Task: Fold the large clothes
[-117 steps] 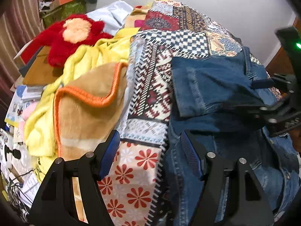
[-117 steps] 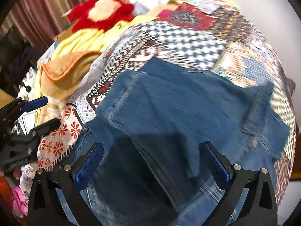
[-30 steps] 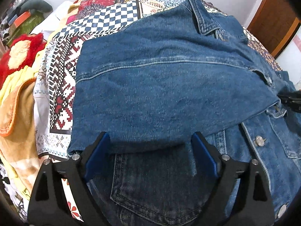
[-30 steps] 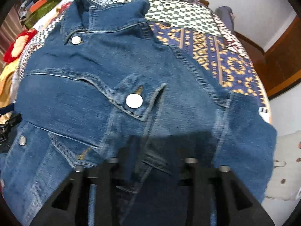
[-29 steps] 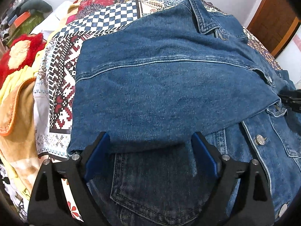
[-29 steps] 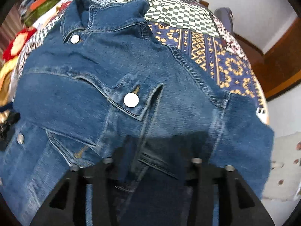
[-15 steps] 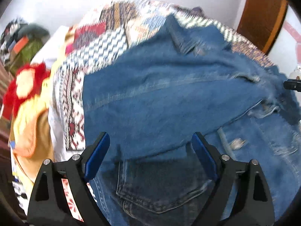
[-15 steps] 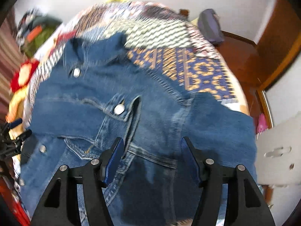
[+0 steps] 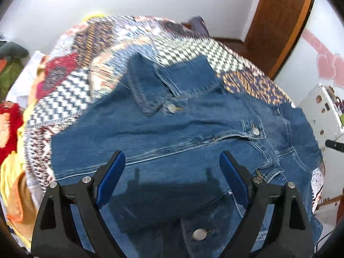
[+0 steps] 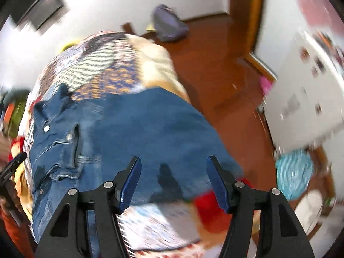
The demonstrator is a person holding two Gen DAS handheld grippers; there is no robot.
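A blue denim jacket (image 9: 176,133) lies spread front-up on a patterned bedspread (image 9: 107,49), collar toward the far side, one sleeve folded across the body. My left gripper (image 9: 172,167) is open and empty, raised above the jacket's lower middle. In the right wrist view the jacket (image 10: 146,129) reaches the bed's right edge. My right gripper (image 10: 174,172) is open and empty, above the jacket's right side near that edge. The left gripper's tip (image 10: 13,167) shows at the far left there.
Red, yellow and orange cloths (image 9: 10,150) are piled at the bed's left side. A brown wooden floor (image 10: 225,75) lies right of the bed, with a grey bag (image 10: 169,23), a white cabinet (image 10: 307,90), a wooden door frame (image 9: 279,21) and a turquoise bundle (image 10: 294,174).
Both grippers have pulled up and back from the jacket. The right gripper, shut on denim a second ago, has opened and swung right toward the bed edge and floor.
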